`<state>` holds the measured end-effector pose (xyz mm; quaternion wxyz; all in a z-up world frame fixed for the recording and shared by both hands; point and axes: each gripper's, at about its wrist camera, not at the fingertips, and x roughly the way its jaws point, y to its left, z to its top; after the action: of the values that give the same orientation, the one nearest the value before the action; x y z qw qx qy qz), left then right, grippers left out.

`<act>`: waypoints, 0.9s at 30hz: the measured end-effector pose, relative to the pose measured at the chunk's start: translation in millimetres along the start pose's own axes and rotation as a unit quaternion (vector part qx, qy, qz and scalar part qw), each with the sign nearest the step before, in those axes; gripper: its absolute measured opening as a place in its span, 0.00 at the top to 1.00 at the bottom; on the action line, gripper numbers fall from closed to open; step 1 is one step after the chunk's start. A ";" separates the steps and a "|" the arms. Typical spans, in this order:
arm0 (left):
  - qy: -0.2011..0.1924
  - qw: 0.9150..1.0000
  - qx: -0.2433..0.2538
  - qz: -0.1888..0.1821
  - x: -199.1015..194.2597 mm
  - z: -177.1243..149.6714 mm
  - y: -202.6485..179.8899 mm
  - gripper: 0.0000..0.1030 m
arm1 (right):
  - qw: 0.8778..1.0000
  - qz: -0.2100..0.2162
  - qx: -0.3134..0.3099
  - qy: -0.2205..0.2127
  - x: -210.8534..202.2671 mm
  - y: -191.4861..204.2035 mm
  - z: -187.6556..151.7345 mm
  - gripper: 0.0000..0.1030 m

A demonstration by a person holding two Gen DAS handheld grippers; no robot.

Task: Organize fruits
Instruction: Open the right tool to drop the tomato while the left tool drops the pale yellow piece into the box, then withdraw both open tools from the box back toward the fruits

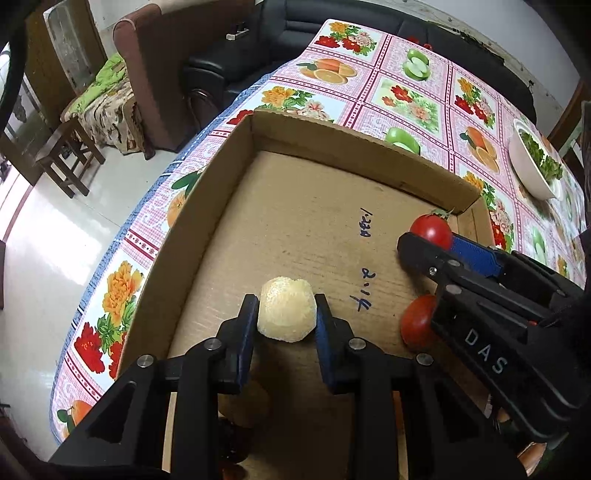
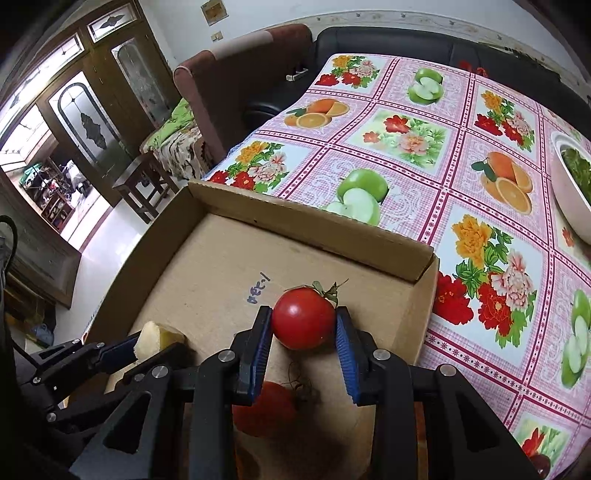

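Over a shallow cardboard box (image 1: pixel 295 221) on a table (image 2: pixel 424 155) with a fruit-print cloth, the left tongs (image 1: pixel 287 314) grip a pale peeled fruit (image 1: pixel 287 314) and the right tongs (image 2: pixel 303 325) grip a red tomato (image 2: pixel 303 318), with a second tomato (image 1: pixel 417 321) lying inside the box.

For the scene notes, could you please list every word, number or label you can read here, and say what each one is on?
"DAS": white letters on the black body of the right gripper.
Blue handwriting on the cardboard box floor: two scrawled groups, not legible.
Small plaque on the wall: too small to read.
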<state>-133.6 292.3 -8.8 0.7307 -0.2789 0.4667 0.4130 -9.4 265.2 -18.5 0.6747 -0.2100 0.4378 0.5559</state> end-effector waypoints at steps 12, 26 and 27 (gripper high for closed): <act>-0.033 0.999 -0.013 -0.001 -29.2 -12.6 4.2 0.63 | 0.999 -0.011 -0.006 -0.033 -37.3 -1.8 -9.7 0.50; -0.076 0.997 0.016 -0.018 -76.6 -46.2 -32.5 0.56 | 0.996 -0.015 0.046 -0.076 -123.3 -41.4 -71.3 0.50; -0.078 0.997 0.018 -0.018 -79.1 -48.5 -35.7 0.56 | 0.996 -0.017 0.050 -0.078 -129.0 -45.4 -76.7 0.50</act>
<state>-142.3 208.7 44.4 0.7769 -0.2407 0.4111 0.4117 5.8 119.8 38.1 0.7256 -0.1393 0.4080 0.5364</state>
